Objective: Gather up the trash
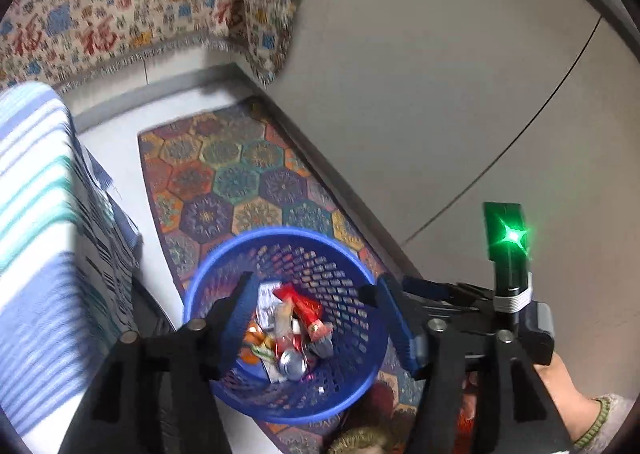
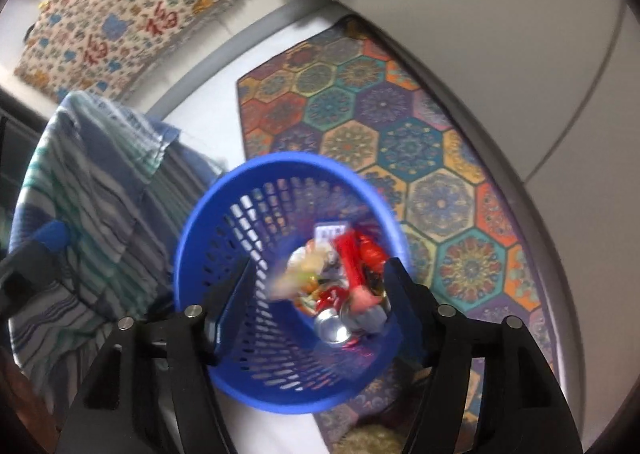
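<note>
Both grippers are held over the blue bin, pointing steeply down into it. The left gripper is released: its jaws stand apart with nothing between the pads, only the bin's contents seen through the gap. The right gripper is likewise released, jaws wide and empty; a pale, blurred wrapper is seen just below them, and it cannot be told whether it is falling or already resting on the pile.

Trash is located in the bin bottom: a crushed can, a red packet, assorted wrappers. The bin stands on the edge of a patterned rug, beside a striped cloth.

Step judged: drop-off. Both loads appear to be delivered, so this round of collection is judged complete. The next move calls for both grippers to be lifted clear of the rim without catching the mesh wall, then turned toward any remaining litter; none is seen on the visible floor or rug.

View differences: the left view shows a green-lit device and part of a hand at lower right, absent from the right view. The right view shows more of the rug and the blurred wrapper, and the bin wall is seen from a more oblique angle. A fringed cloth appears in both.
</note>
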`<act>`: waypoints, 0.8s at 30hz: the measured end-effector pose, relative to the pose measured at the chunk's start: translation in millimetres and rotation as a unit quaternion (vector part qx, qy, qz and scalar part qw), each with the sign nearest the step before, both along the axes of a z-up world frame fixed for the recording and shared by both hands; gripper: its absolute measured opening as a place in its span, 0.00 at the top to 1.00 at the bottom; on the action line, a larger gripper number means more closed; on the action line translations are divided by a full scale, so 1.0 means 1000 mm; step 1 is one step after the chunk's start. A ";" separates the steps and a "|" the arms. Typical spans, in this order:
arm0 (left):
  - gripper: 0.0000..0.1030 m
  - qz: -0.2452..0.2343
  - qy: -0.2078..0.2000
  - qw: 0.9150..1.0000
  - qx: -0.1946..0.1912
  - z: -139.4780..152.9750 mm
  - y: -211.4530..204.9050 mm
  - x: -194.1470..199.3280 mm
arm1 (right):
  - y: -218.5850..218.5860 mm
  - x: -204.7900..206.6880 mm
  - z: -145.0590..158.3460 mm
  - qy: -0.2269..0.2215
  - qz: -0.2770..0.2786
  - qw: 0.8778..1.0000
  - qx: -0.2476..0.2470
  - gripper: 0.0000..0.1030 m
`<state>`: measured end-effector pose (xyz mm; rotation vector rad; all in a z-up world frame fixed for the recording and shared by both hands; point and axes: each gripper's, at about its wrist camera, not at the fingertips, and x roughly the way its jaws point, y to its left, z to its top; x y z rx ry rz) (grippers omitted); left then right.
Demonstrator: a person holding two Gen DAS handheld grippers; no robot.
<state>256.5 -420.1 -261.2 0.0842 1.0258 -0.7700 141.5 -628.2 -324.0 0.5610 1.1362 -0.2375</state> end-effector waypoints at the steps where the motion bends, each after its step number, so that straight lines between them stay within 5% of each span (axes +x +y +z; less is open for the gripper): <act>1: 0.33 0.005 -0.015 1.000 -0.001 0.008 0.002 -0.003 | -0.003 -0.004 0.010 -0.003 -0.009 1.000 -0.011 0.20; 2: 0.30 0.008 -0.023 1.000 -0.001 0.015 0.004 -0.005 | -0.004 -0.006 0.020 -0.004 -0.016 1.000 -0.021 0.08; 4: 0.19 0.016 -0.039 0.999 -0.010 0.031 0.009 -0.013 | -0.004 -0.014 0.043 -0.004 -0.028 0.999 -0.038 0.00; 10: 0.00 0.011 -0.056 0.998 -0.017 0.073 0.029 -0.046 | 0.016 -0.046 0.115 -0.024 -0.015 0.997 -0.075 0.00; 18: 0.00 0.023 -0.141 0.989 0.029 0.106 0.043 -0.099 | 0.066 -0.106 0.182 -0.068 -0.003 0.980 -0.187 0.00; 24: 0.00 0.056 -0.160 0.985 0.039 0.127 0.057 -0.118 | 0.089 -0.131 0.204 -0.088 -0.004 0.976 -0.198 0.00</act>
